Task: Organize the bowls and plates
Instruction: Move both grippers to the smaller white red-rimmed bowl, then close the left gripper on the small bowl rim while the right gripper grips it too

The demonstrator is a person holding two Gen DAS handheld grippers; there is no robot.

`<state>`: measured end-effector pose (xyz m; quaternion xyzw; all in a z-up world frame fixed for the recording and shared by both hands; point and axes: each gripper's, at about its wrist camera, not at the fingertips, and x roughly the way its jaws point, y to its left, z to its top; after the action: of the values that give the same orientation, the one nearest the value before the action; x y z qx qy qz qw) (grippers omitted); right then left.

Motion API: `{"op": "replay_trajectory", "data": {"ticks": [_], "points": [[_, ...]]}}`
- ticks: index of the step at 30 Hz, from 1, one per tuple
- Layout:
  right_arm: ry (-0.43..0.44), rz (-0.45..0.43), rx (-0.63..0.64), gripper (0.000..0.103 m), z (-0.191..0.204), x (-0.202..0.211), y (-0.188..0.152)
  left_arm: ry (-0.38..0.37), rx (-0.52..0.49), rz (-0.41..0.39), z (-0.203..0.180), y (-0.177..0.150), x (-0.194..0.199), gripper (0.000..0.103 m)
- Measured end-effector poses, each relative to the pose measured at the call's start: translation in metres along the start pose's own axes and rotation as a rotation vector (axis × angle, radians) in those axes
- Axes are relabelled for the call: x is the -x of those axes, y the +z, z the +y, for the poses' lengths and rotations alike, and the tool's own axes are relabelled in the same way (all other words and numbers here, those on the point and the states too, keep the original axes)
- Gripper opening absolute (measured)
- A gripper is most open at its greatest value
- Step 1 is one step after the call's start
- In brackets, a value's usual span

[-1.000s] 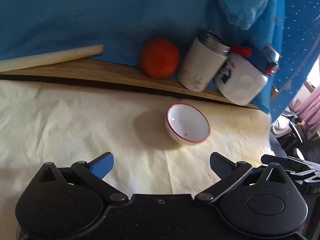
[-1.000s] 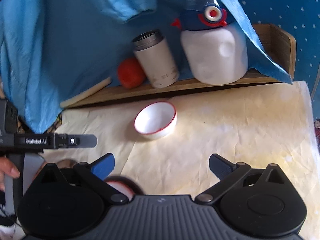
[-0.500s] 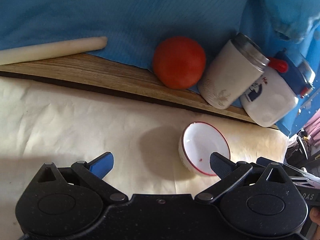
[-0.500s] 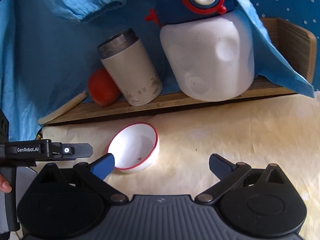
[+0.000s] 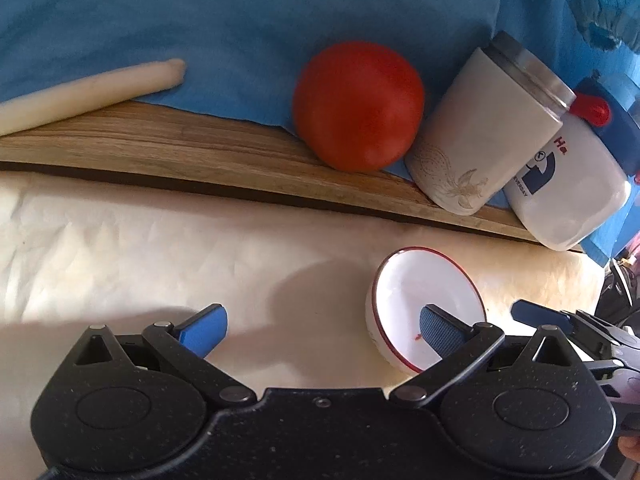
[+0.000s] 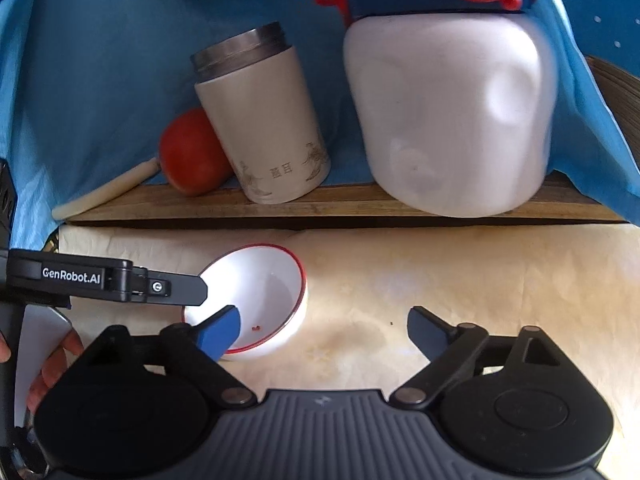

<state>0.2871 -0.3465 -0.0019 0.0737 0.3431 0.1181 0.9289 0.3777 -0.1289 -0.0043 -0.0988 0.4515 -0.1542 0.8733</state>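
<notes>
A small white bowl with a red rim (image 5: 416, 292) (image 6: 260, 284) sits on the cream table cover, with a tiny red speck inside. My left gripper (image 5: 320, 332) is open; its right finger reaches over the bowl's inside and its left finger stands well left of the bowl. My right gripper (image 6: 324, 334) is open; its left blue fingertip is over the bowl's near left rim. The left gripper's finger (image 6: 172, 288) also shows in the right wrist view beside the bowl. Neither gripper holds anything.
A wooden board (image 5: 200, 152) lies along the back under a blue cloth (image 5: 240, 20). On it are a tomato (image 5: 358, 106), a white steel-lidded canister (image 5: 484, 132), a white jug with a blue and red lid (image 6: 452, 112) and a pale stick (image 5: 88, 92).
Both grippers have moved forward and closer to the bowl. The left gripper's right finger and the right gripper's left finger now overlap the bowl. The bowl has not moved.
</notes>
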Motion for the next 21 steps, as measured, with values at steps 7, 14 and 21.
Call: {"op": "replay_trajectory", "data": {"ticks": [7, 14, 21], "points": [[0.009, 0.009, 0.023, 0.076, 0.014, -0.004, -0.001, -0.014, 0.005, 0.002, -0.002, -0.001, -0.003, 0.101], [0.022, 0.022, 0.007, 0.056, 0.012, -0.009, 0.004, -0.026, -0.012, 0.002, -0.005, -0.002, -0.005, 0.086], [0.081, 0.042, -0.039, 0.029, 0.014, -0.01, 0.005, -0.084, -0.084, 0.036, -0.023, -0.005, -0.011, 0.051]]}}
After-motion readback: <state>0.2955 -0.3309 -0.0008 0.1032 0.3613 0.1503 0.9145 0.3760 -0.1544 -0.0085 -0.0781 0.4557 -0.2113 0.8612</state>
